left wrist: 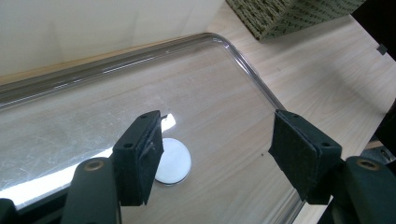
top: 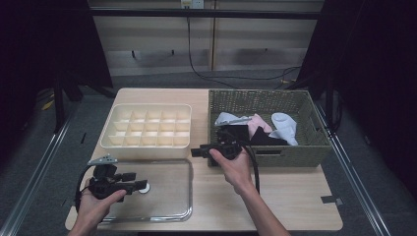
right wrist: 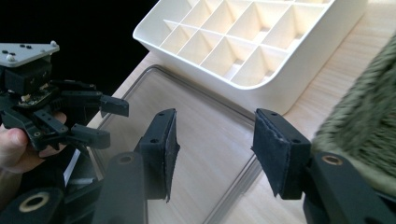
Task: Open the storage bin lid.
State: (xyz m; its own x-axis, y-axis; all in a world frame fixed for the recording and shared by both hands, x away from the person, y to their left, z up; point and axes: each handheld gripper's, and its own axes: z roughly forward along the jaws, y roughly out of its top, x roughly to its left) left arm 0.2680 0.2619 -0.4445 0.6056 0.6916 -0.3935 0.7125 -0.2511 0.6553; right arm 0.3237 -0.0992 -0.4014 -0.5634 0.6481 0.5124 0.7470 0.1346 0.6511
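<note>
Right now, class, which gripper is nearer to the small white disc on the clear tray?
Left. The left gripper hovers right beside the white disc; the right gripper is farther off, past the clear tray, beside the woven basket.

From here I see open wood along the table's (top: 295,196) near right edge, while the clear tray (top: 167,196) fills its near left corner and the divided box (top: 147,142) and wicker basket (top: 300,152) block the far half.

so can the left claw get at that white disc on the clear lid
Probably yes: the left claw is open right above the white disc on the clear lid, with nothing between them.
</note>
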